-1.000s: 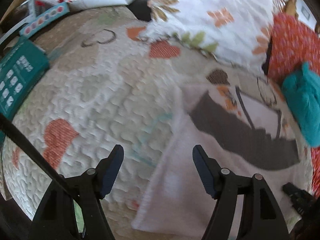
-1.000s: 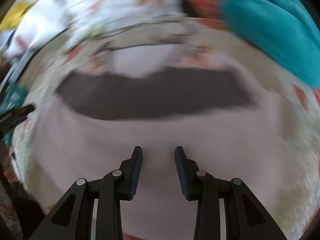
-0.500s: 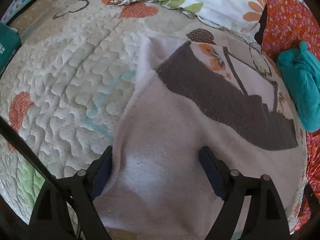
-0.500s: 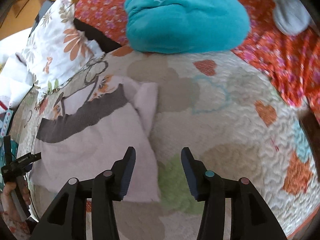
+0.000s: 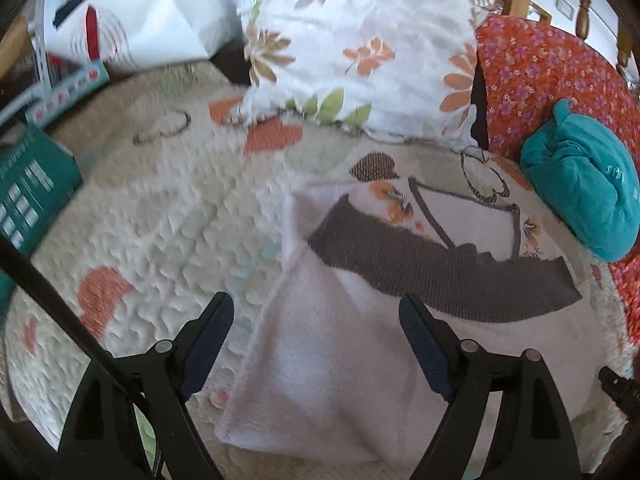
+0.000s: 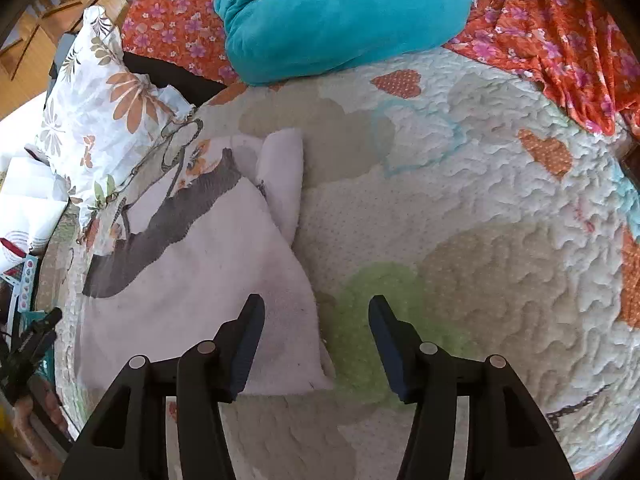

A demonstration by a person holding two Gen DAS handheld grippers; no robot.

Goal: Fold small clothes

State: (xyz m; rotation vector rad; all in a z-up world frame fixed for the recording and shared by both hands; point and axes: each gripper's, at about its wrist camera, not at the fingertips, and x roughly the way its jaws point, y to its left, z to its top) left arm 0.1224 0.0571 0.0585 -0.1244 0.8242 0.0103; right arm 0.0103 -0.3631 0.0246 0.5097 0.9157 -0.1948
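Observation:
A small pale pink garment (image 5: 320, 364) with a dark brown band (image 5: 432, 276) lies flat on the quilted bedspread (image 5: 160, 232). My left gripper (image 5: 316, 344) is open and empty, hovering over the garment's left edge. In the right wrist view the same garment (image 6: 192, 280) lies at the left, one flap folded over near its far right corner. My right gripper (image 6: 316, 340) is open and empty above the garment's near right corner, its left finger over the cloth and its right finger over the quilt (image 6: 480, 220).
A teal folded cloth (image 6: 340, 12) lies on an orange floral blanket (image 6: 560, 40) at the far side. A flowered pillow (image 5: 360, 48) sits behind the garment. A teal box (image 5: 28, 188) and white bags (image 5: 132, 20) are at the far left.
Both grippers have pulled back and risen off the garment. The right gripper opened wider and swung to the garment's right corner. The left gripper moved left, and the garment stayed flat.

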